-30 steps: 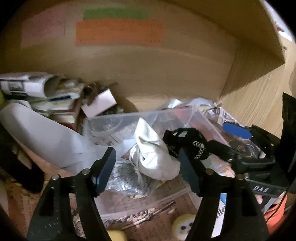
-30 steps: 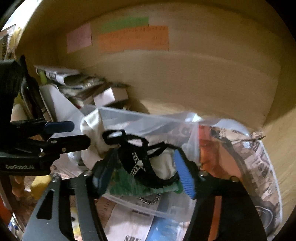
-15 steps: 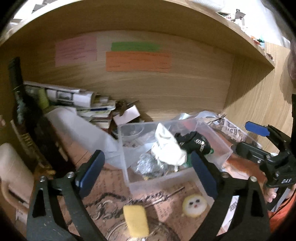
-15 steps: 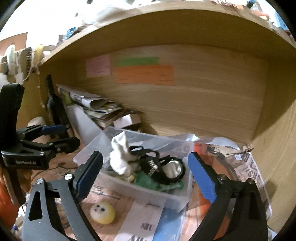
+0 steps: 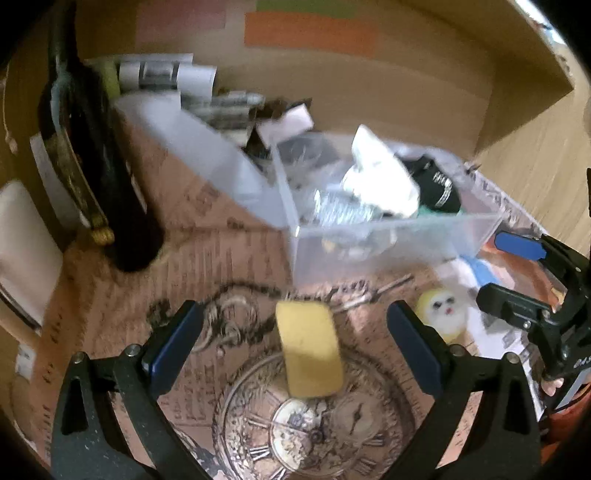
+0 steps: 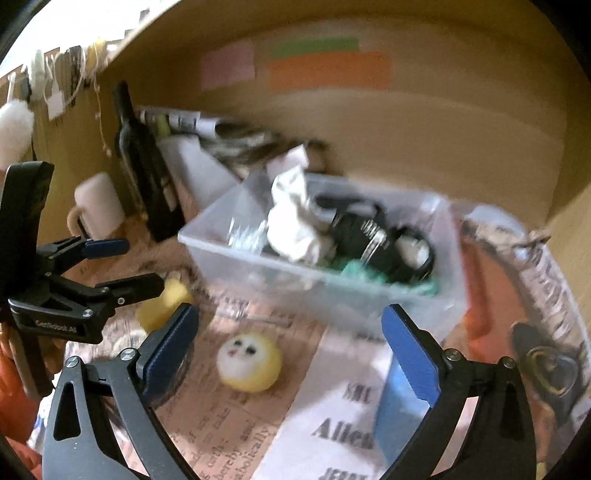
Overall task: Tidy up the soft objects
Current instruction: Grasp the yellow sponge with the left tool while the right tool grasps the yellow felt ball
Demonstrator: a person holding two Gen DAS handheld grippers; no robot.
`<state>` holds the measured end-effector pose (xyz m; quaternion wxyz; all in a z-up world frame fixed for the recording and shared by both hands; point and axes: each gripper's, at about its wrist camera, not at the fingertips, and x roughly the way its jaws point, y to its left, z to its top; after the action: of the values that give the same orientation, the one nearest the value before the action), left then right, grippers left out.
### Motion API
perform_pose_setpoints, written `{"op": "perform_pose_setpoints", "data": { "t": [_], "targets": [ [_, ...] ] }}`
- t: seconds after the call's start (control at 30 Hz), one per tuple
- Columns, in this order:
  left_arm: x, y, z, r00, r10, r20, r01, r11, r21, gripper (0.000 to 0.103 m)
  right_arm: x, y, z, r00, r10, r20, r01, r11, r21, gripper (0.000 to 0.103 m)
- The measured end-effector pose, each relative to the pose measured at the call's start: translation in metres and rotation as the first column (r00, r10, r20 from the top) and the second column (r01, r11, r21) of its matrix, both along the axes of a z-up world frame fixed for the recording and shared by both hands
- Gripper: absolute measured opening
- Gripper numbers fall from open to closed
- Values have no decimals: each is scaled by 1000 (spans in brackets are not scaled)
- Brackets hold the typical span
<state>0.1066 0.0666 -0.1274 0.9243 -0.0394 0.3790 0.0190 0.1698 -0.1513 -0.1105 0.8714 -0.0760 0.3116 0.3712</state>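
Both hand-held grippers hang wide and empty: the left hand-held gripper (image 5: 293, 341) frames a yellow sponge (image 5: 309, 349) near the surface's front edge, the right hand-held gripper (image 6: 290, 341) a round yellow face toy (image 6: 248, 361) beside it. Both look light and squashy, best pinched across the middle. Farther back, the clear bin (image 6: 258, 258) holds a white cloth (image 6: 295, 218) and black strap (image 6: 373, 236); blur hides what lies beneath.

- Back wall (image 6: 424, 122): light wood panel, horizontal grain, in shadow.
- Paper labels (image 6: 328, 70) stuck on it: pink, green, orange.
- Overhead shelf (image 6: 258, 22): wood, curved edge.
- Desk (image 5: 229, 258): covered with printed brown paper, clock motif.
- Light: dim, warm.
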Motion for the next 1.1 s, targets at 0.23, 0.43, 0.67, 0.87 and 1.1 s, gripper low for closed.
{"op": "perform_pose_setpoints", "data": {
  "t": [0.23,0.43,0.67,0.87,1.1],
  "targets": [
    [3,0,-25,999,4,-46,-5,1000,-27,90,1,19,-29,992,73,-104,-80,995,-66,88],
    [4,-2,-29,998,-20,-61,17,999,-50,55,0,26,-42,983,106,-152,-121,989,-91,52],
    [3,-1,-24,998,-38,-55,34,996,-85,35,-7,22,-35,988,108,-107,-117,990,-81,43],
    [-5,-4,4,999,-43,22,45,997,-66,35,-7,8,-18,991,104,-82,-110,991,-75,43],
    [-7,-14,43,989,-68,135,76,995,-61,35,-1,-21,17,999,32,0,-32,999,4,43]
  ]
}}
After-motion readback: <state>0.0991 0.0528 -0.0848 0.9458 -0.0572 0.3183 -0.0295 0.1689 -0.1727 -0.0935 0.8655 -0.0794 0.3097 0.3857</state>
